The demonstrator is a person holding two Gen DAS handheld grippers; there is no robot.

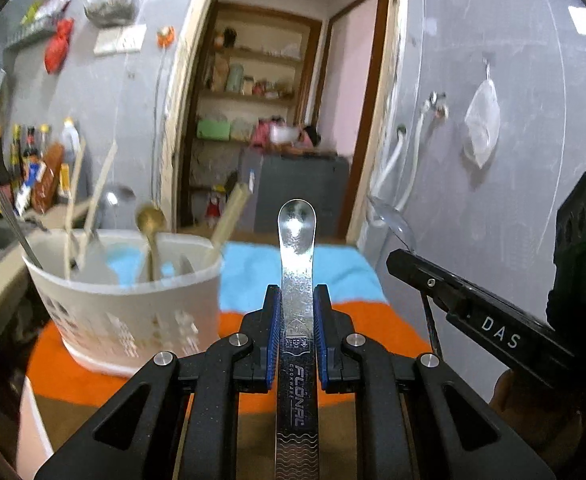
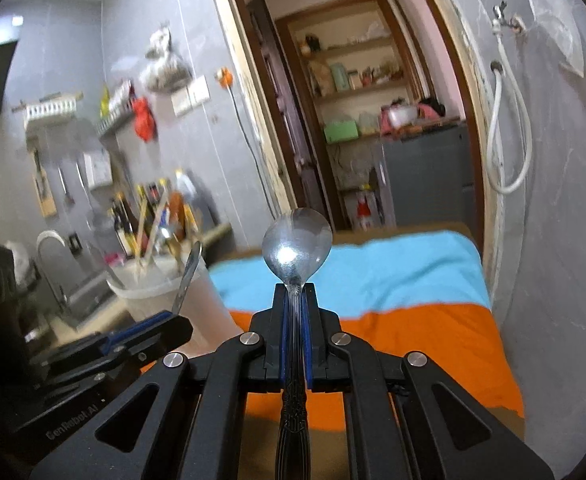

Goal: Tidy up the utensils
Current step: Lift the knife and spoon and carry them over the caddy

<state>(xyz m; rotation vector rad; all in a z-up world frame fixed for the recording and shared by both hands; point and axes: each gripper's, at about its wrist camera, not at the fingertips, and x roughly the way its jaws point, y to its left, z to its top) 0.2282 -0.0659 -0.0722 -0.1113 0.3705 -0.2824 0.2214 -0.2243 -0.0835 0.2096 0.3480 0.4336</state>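
Note:
My left gripper (image 1: 297,294) is shut on a flat steel utensil handle (image 1: 297,264) engraved with a brand name, its rounded end pointing away from me above the cloth. A white perforated utensil holder (image 1: 133,304) stands to its left, with chopsticks, a brass spoon (image 1: 151,220) and other utensils inside. My right gripper (image 2: 295,290) is shut on the neck of a steel spoon (image 2: 297,244), bowl forward. In the right wrist view the left gripper (image 2: 173,316) shows at lower left with its utensil, beside the holder (image 2: 161,292). The right gripper (image 1: 393,258) juts in at the right of the left wrist view.
An orange and blue cloth (image 2: 393,300) covers the table (image 2: 453,227). A sink with a tap (image 2: 53,248) and sauce bottles (image 1: 21,168) lie to the left. A grey wall (image 1: 513,200) with white hoses stands close on the right. A doorway (image 1: 273,120) opens ahead onto shelves.

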